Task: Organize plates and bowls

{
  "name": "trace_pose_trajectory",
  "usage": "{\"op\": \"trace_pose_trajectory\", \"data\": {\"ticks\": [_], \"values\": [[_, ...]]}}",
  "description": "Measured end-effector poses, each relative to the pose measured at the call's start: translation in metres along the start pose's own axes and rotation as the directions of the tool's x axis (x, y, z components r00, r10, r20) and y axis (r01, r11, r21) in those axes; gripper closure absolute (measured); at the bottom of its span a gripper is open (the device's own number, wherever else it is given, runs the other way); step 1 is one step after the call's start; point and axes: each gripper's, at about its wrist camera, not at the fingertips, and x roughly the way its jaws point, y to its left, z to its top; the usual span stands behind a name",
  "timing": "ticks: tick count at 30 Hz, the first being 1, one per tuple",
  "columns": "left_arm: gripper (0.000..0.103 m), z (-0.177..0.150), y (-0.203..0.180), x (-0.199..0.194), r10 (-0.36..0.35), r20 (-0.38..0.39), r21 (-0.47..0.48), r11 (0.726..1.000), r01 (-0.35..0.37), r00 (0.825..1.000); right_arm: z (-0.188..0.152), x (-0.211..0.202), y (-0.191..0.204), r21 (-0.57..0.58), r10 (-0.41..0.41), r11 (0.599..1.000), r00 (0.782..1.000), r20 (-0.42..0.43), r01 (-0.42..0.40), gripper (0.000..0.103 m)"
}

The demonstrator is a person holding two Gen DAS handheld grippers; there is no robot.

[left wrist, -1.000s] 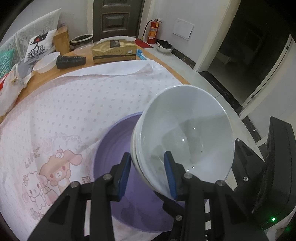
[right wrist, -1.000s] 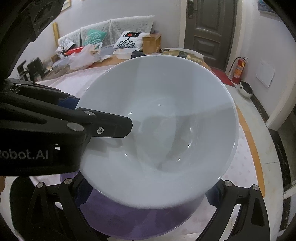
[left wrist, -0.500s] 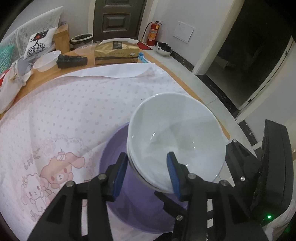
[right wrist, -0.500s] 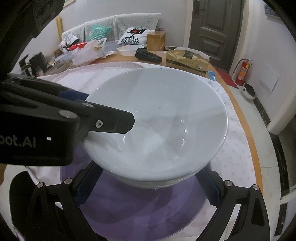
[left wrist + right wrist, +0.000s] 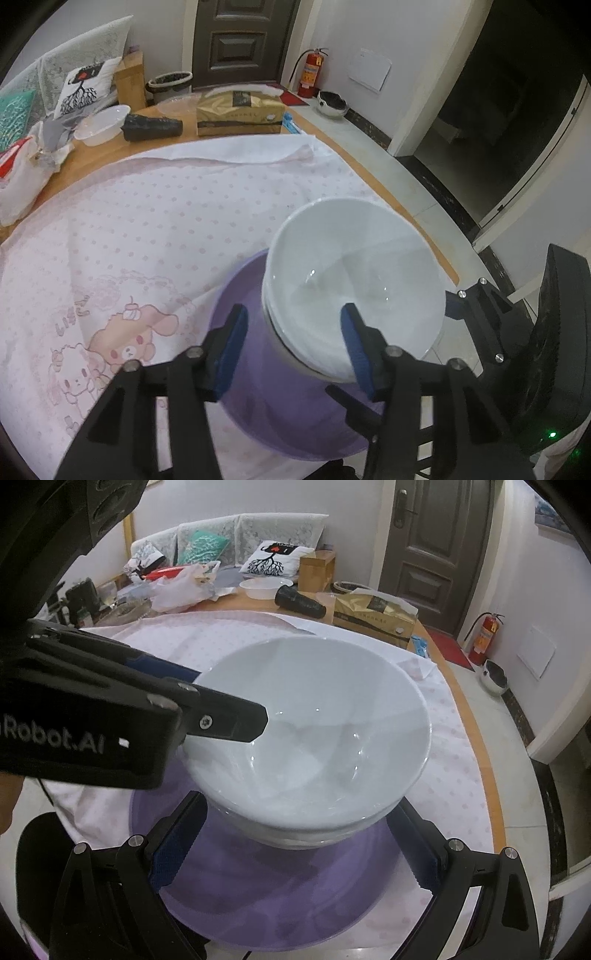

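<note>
Two white bowls (image 5: 310, 738) sit nested on the purple plate (image 5: 280, 893); your left gripper (image 5: 291, 332) and right gripper (image 5: 295, 845) both straddle them wide, steadying nothing.

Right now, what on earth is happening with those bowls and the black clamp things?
A person is tidying dishes with a handheld gripper in each hand. A stack of white bowls sits on a purple plate on the pink dotted tablecloth. The left gripper straddles the near rim of the stack, one finger inside the top bowl, jaws apart. The right gripper is open around the stack's base.
</note>
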Motion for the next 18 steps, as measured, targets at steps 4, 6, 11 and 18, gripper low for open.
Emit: {"op": "trace_pose_trajectory", "data": {"ticks": [4,6,11,18], "values": [[0.05,0.001,0.0,-0.015,0.013,0.029,0.004,1.0,-0.013,0.999,0.0,-0.011,0.002,-0.014,-0.002,1.0,1.0,0.016,0.002,0.007],[0.046,0.0,0.0,-0.025,0.032,0.048,0.01,0.999,-0.032,0.998,-0.001,-0.017,0.003,-0.025,-0.007,1.0,1.0,0.028,0.007,0.007],[0.033,-0.005,0.003,-0.051,0.072,0.109,0.008,0.997,-0.073,0.991,-0.003,-0.038,0.003,-0.036,0.0,0.999,0.997,0.082,0.003,0.007],[0.018,-0.014,0.007,-0.075,0.13,0.173,-0.006,0.991,-0.131,0.976,-0.003,-0.065,-0.001,-0.039,0.013,0.999,0.987,0.161,-0.007,0.006]]}}
